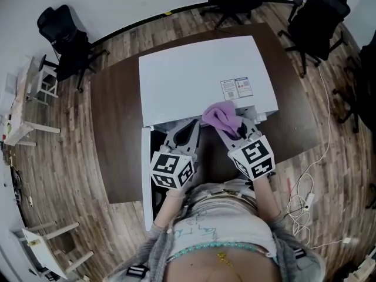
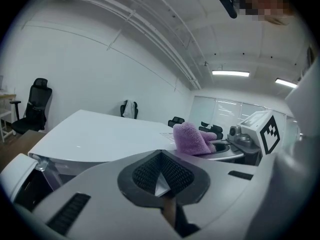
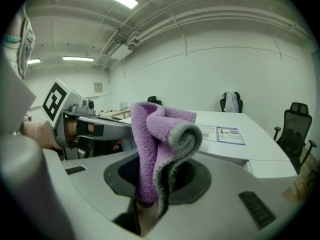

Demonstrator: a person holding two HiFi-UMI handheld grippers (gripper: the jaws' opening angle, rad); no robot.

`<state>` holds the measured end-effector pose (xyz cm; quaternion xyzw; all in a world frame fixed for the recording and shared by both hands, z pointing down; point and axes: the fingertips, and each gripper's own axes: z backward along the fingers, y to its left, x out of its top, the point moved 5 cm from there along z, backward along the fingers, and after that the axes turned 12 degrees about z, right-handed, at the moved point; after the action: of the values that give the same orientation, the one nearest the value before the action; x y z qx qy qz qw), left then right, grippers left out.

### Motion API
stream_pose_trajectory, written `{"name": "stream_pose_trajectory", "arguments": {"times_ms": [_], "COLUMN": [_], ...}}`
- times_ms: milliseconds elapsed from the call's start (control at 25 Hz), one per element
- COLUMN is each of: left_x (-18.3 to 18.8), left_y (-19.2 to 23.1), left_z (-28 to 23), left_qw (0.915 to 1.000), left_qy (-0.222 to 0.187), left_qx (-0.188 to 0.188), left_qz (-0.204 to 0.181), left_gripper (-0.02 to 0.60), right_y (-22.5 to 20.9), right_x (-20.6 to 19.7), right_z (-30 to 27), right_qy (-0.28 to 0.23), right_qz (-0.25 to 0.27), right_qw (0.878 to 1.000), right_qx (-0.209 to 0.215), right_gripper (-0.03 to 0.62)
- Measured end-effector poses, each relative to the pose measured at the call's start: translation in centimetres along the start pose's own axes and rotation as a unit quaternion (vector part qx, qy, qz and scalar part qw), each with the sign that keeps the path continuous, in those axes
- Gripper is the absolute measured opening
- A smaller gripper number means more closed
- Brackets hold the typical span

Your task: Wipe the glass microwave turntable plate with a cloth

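Poking from right tongs [image 3: 149, 196]: cloth [image 3: 161, 134]

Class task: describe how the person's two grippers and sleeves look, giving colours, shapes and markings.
The left gripper and right gripper are smooth light-grey shells that taper forward, with dark ribbed pads inside. Each carries a white cube printed with black square markers. The sleeves are grey knit.
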<state>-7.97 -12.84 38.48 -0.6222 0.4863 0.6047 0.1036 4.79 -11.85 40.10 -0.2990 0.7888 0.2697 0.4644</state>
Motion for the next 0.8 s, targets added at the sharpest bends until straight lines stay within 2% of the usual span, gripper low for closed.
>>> {"name": "stream_pose_trajectory", "arguments": {"times_ms": [120,320,800], "left_x": [-0.4,-1.5,-5.5], "left_y": [0.5,1.1,3.5], "left_z": [0.2,0.0,-1.2], "left_qw": [1.0000,0.9988,0.9945], "left_qy": [0.003,0.002,0.033], "left_qx": [0.003,0.002,0.054], "left_qz": [0.004,0.049,0.083], "left_gripper": [0.011,0.011,0.012], "right_y": [-0.1,-0.4,-0.5], "right_x": [-0.4,-0.7,-1.7], "right_z": [0.2,0.5,1.1], "right_qy": [0.006,0.013,0.025], "right_qz": [-0.002,0.002,-0.003], "right_qw": [1.000,1.000,1.000], "right_qx": [-0.006,-0.008,-0.006], "right_gripper": [0.114,0.114,0.114]}}
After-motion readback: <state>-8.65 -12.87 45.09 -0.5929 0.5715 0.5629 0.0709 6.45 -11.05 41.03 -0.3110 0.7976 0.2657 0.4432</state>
